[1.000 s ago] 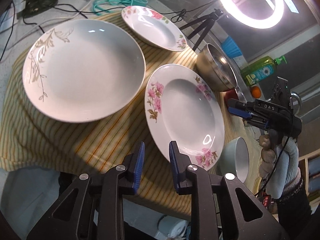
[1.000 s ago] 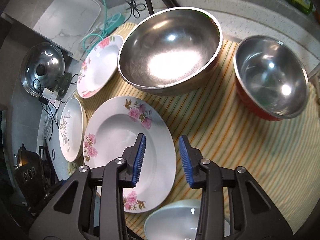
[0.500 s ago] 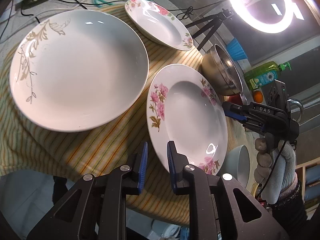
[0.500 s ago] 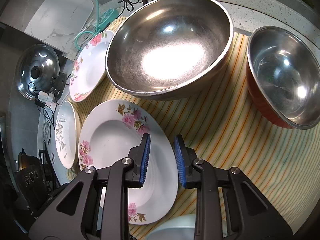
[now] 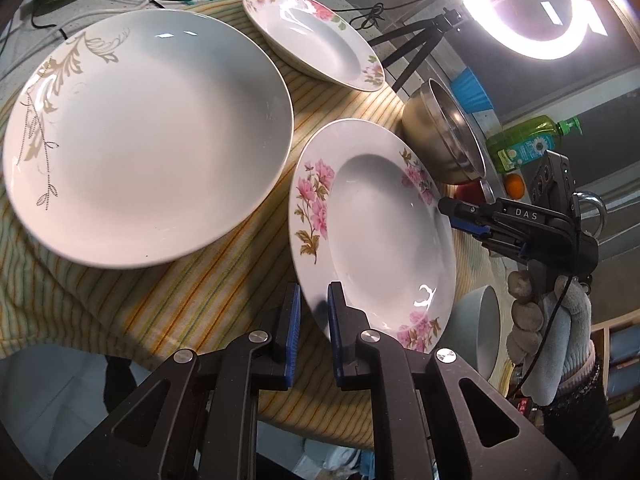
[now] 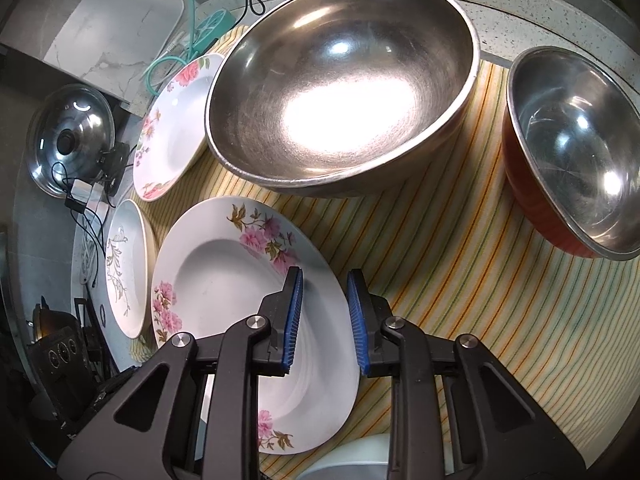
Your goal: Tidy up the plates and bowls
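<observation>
The left claw (image 5: 313, 322) is clenched on the near rim of the pink-flowered plate (image 5: 372, 224), which lies on the striped cloth (image 5: 160, 304) covering the surface. The right claw (image 6: 323, 318) straddles the plate's opposite rim, seemingly gripping it.

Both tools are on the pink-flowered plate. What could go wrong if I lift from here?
1. The left tool and right tool each pinch only the thin rim of the pink-flowered plate, on opposite sides. The glazed edge could slip out if the hands lift unevenly.
2. The large steel bowl sits close behind the plate, and the pale bowl sits beside its near edge. A swing could knock either.
</observation>
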Demonstrator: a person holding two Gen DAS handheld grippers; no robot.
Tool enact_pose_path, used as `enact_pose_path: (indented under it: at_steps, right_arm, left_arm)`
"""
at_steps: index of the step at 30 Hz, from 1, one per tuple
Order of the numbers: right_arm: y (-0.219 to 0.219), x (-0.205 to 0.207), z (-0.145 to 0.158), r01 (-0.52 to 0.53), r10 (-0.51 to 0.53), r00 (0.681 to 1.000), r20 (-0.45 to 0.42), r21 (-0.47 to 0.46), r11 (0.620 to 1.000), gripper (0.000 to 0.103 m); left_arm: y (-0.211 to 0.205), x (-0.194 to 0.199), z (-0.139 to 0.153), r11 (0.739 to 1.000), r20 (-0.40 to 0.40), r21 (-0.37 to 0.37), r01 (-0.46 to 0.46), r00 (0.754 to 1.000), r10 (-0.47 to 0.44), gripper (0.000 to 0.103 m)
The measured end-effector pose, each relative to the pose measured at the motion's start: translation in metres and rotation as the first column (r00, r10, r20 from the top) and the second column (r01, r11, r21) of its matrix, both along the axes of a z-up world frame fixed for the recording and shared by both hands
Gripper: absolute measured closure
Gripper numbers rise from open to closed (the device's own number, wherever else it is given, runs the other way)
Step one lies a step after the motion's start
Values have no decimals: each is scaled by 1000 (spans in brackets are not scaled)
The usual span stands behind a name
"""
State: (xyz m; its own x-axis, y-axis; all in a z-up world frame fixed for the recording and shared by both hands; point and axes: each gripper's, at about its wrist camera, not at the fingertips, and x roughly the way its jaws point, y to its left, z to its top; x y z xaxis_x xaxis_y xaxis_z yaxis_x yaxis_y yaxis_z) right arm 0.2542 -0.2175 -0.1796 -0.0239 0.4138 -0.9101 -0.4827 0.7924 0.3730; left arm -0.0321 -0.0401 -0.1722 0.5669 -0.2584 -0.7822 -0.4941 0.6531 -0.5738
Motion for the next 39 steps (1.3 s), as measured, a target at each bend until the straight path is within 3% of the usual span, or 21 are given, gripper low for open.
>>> enact_pose_path:
  at_steps: [39]
  right_arm:
    - [9, -45, 0, -88, 90, 996, 17, -63, 994, 79]
  left_arm:
    - [-13, -24, -2, 999, -41, -4, 50, 998, -50, 92]
